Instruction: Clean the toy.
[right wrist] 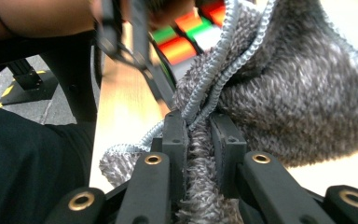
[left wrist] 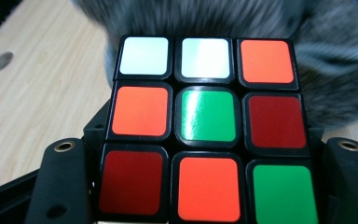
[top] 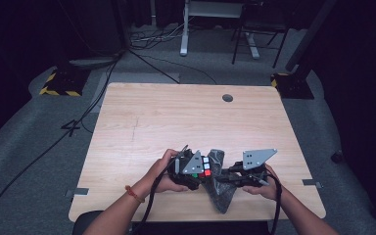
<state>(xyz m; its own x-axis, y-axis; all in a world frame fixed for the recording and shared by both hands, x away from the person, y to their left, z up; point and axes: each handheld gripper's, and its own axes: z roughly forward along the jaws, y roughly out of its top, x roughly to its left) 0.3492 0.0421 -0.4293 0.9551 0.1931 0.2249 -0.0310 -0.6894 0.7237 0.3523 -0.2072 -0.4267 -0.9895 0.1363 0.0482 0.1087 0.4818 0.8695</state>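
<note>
Wiping a puzzle cube with a grey cloth at the near edge of the counter [top: 142, 122].

The left claw [left wrist: 205, 186] clamps the Rubik's cube [left wrist: 205, 126] by its sides, probably to keep a face bare. Just to its right, the right claw [right wrist: 198, 135] pinches the microfibre cloth [right wrist: 298, 93] at its stitched hem, so the loose part drapes against the cube, seemingly to rub it.

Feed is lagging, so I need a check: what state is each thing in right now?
Cube: scrambled, held between the left tool's jaws, against the cloth.
Cloth: bunched, its edge pinched in the right tool.
Left tool: shut on cube.
Right tool: shut on cloth.
</note>
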